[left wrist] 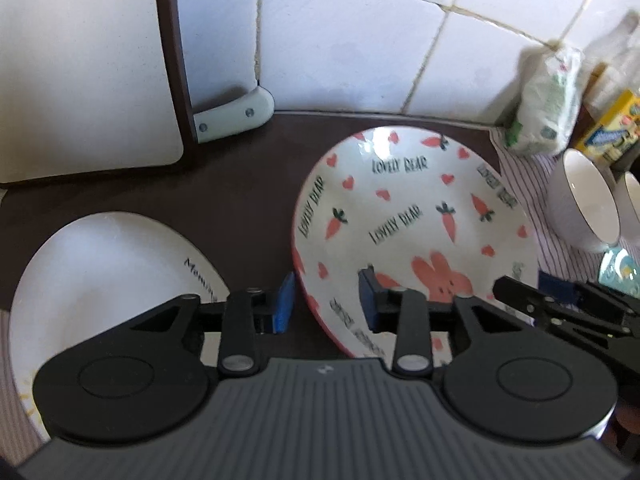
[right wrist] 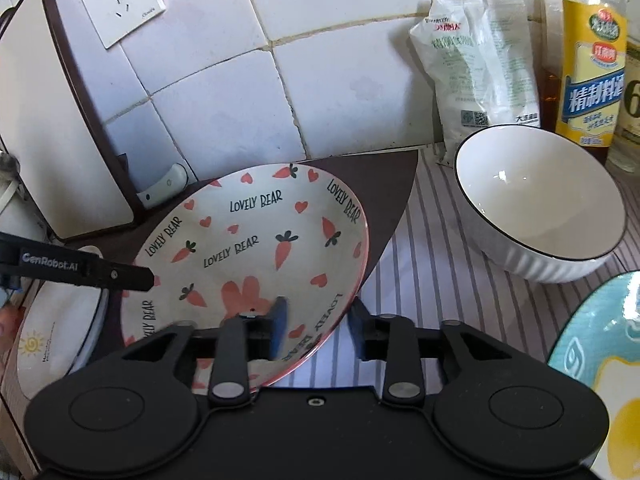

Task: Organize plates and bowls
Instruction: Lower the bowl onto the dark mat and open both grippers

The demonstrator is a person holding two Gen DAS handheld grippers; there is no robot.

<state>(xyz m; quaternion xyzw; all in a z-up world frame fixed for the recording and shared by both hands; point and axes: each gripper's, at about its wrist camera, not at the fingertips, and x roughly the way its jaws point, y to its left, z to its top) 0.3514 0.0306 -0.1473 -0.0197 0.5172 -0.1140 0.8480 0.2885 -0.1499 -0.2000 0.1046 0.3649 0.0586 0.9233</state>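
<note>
A white plate printed with pink carrots, hearts and "LOVELY BEAR" [left wrist: 400,208] [right wrist: 248,240] lies on the dark counter. My left gripper [left wrist: 326,304] straddles its left rim: one blue pad is outside the plate, the other is over its inside, and neither touches it. My right gripper [right wrist: 320,330] straddles the right rim the same way, pads apart from it. Each gripper shows at the edge of the other's view, the right gripper [left wrist: 520,292] and the left gripper [right wrist: 132,276]. A plain white plate with a sun mark [left wrist: 100,272] [right wrist: 56,320] lies to the left.
A ribbed white bowl [right wrist: 536,200] [left wrist: 584,200] stands on a striped cloth [right wrist: 432,240] at the right, with a teal plate [right wrist: 592,340] in front of it. A white cutting board [right wrist: 48,120], a knife handle [left wrist: 236,114], a bag [right wrist: 480,72] and a bottle [right wrist: 592,72] line the tiled wall.
</note>
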